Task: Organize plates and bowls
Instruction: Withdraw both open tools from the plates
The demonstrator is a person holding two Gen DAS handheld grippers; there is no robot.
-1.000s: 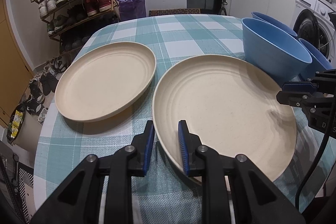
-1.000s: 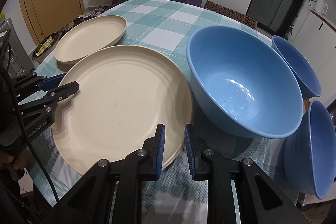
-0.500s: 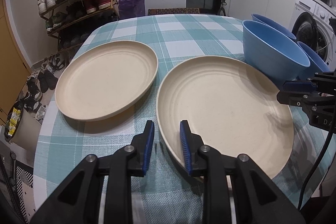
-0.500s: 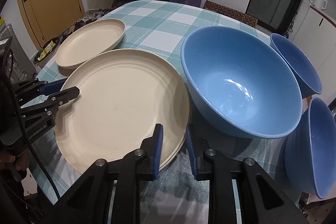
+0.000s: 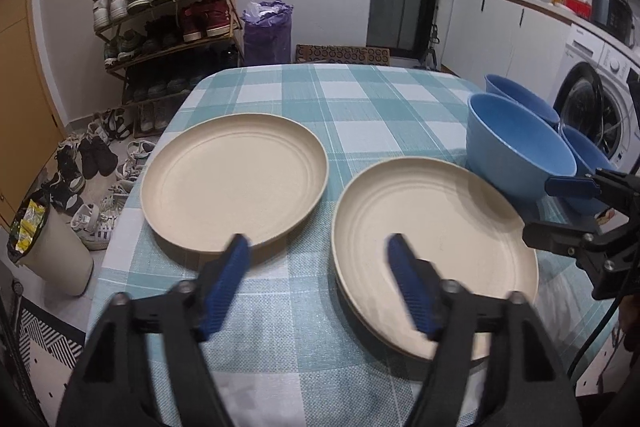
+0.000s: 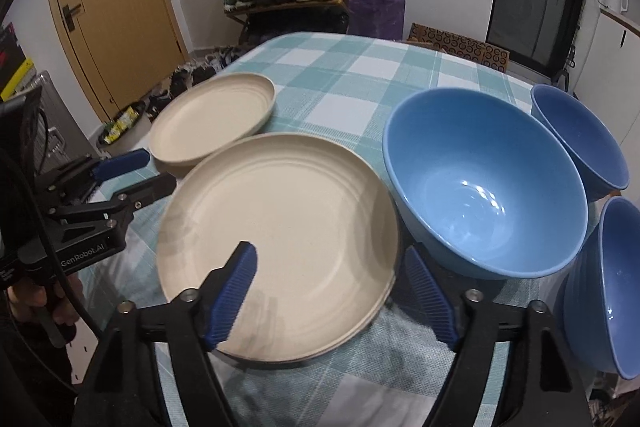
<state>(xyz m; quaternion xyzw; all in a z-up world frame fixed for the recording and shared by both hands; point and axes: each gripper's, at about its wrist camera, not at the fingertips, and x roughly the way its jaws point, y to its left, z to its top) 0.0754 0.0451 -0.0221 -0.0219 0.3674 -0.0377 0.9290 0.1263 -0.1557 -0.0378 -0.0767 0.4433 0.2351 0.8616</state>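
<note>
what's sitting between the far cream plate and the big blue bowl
The near cream plate sits between the far cream plate and the big blue bowl, seen best in the right wrist view.

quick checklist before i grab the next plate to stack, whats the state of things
1. Left gripper open: ok, jaws spread wide.
2. Right gripper open: ok, holding nothing.
3. Near plate settled on the tablecloth: ok; its edge looks doubled, maybe already a stack, cannot tell.
4. Far plate free to lift: ok, nothing on it.
5. Large blue bowl clear of the near plate: cannot tell, rims look very close.
6. Two smaller bowls away from the table edge: not ok.
</note>
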